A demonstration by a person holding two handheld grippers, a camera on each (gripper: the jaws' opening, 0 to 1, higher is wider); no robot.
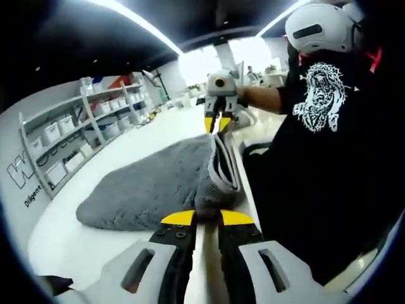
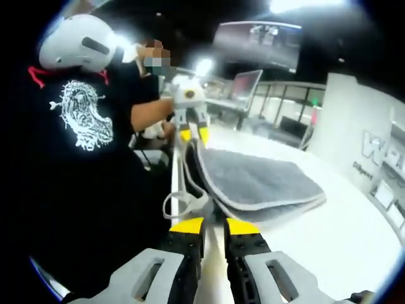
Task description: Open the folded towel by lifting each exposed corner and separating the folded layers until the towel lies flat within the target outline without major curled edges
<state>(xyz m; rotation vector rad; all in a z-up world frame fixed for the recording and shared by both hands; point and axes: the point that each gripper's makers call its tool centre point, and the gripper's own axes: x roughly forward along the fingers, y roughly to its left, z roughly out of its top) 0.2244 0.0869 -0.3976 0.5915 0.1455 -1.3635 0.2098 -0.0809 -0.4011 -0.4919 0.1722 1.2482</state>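
A grey towel (image 1: pixel 145 187) lies on the white table (image 1: pixel 63 237), still doubled, with its layers gaping along the edge nearest the person. My left gripper (image 1: pixel 207 218) is shut on one corner of that edge, where the cloth bunches between the yellow tips. At the far end, my right gripper (image 1: pixel 218 122) is shut on the other corner. In the right gripper view the towel (image 2: pixel 259 180) spreads to the right. There the right gripper (image 2: pixel 215 226) pinches the pale hem, and the left gripper (image 2: pixel 193 134) holds the far corner. The held edge hangs raised between them.
A person in a black printed shirt (image 1: pixel 316 158) and a white helmet (image 2: pixel 79 41) stands right at the table's edge. Shelves with white bins (image 1: pixel 69 130) line the wall beyond the table. Bare tabletop (image 2: pixel 354 234) surrounds the towel.
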